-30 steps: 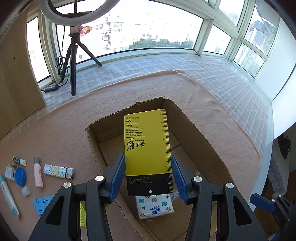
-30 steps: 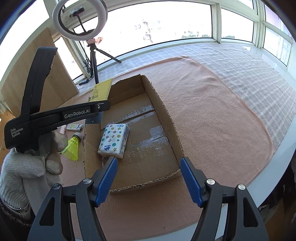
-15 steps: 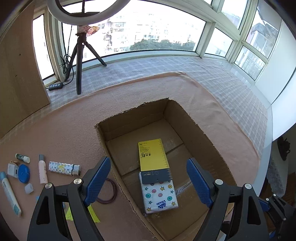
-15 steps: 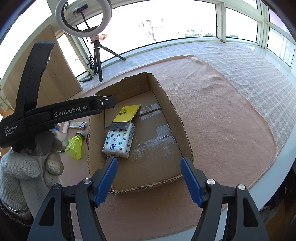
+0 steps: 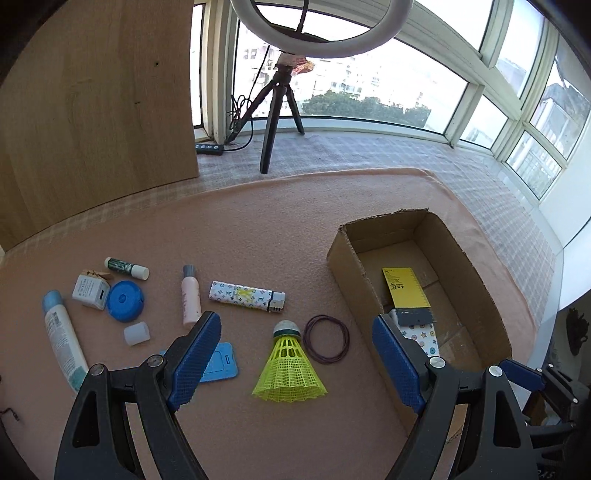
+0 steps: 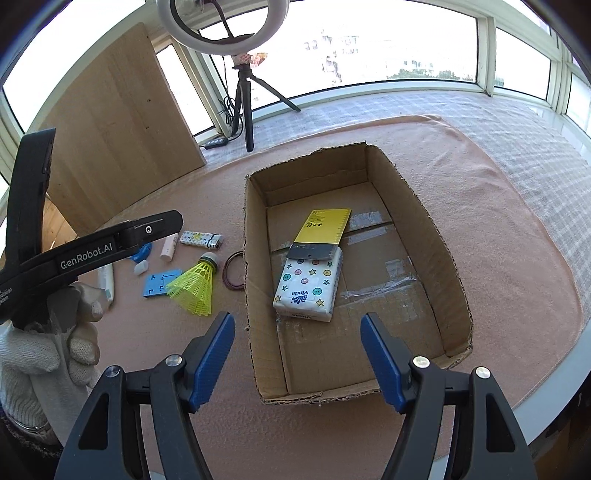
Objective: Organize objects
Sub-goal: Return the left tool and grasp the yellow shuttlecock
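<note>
Left gripper point(image 5: 295, 360) gapes empty above yellow shuttlecock point(image 5: 289, 367), lower centre; right gripper point(image 6: 297, 352) open, idle over cardboard box point(image 6: 428, 236); descend straight, pinch the cork lightly, not the skirt.

Ring light point(image 5: 317, 29) cut off by top edge; tissue pack point(image 5: 424, 338) partly hidden behind left fingers point(image 5: 397, 360).

A neon-yellow mesh shuttlecock point(image 5: 289, 369) lies on the salmon-pink cloth point(image 5: 258, 229). The brown cardboard box point(image 6: 436, 236) holds a yellow ruler card point(image 6: 325, 227) with a dark grey end and a white tissue pack point(image 6: 308, 288) dotted with coloured stars and buttons. The lighter point(image 5: 246, 296) is white with a monogram print.
</note>
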{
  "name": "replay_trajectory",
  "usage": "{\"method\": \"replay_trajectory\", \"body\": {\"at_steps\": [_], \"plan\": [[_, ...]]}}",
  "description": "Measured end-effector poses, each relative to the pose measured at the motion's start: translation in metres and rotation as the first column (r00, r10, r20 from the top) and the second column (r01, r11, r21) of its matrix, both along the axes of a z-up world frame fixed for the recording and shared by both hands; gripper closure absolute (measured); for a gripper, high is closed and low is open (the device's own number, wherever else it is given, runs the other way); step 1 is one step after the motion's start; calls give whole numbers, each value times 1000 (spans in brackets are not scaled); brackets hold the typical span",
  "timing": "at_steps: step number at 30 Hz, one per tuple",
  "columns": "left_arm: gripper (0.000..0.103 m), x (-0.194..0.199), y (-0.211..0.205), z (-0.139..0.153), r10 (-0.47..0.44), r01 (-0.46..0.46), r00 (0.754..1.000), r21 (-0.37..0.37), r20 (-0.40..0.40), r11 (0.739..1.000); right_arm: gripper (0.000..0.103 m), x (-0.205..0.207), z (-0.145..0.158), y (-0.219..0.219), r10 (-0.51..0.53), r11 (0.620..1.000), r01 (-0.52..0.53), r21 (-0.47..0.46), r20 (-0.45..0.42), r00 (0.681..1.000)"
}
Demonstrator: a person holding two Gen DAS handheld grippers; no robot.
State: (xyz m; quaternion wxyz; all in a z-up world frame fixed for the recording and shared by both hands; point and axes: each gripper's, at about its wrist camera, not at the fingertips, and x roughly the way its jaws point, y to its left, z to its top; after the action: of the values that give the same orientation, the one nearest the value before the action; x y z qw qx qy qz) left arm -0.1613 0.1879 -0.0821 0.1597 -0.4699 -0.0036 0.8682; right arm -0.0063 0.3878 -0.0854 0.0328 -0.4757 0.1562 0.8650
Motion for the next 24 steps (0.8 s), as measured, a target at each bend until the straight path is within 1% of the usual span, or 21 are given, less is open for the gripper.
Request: {"method": "replay_trajectory", "body": {"at_steps": [5, 10, 14, 18, 20, 24], "plan": [[17, 4, -58, -9, 86, -86, 996, -14, 19, 996, 36, -14, 1, -24, 55, 998, -55, -9, -1, 999], [18, 3, -111, -20, 166, -165, 986, -37, 30, 986, 36, -32, 3, -49, 126, 991, -126, -31, -10, 992], [23, -2, -139, -31, 200, -197, 979, -58, 49, 979, 36, -47, 7, -73, 187, 982, -187, -13, -16, 982], [28, -5, -157, -41, 220, -217, 973, -46, 75, 975, 36, -62, 3, -84, 219, 973, -218, -75, 4, 976], [30, -5, -161, -44, 221, -218, 972, -41, 83, 975, 36, -72, -3, -85, 221, 968, -217, -125, 25, 975], [33, -1, -153, -47, 171, -171, 982, -12, 86, 985, 36, -91, -14, -80, 192, 960, -173, -221, 66, 979]]}}
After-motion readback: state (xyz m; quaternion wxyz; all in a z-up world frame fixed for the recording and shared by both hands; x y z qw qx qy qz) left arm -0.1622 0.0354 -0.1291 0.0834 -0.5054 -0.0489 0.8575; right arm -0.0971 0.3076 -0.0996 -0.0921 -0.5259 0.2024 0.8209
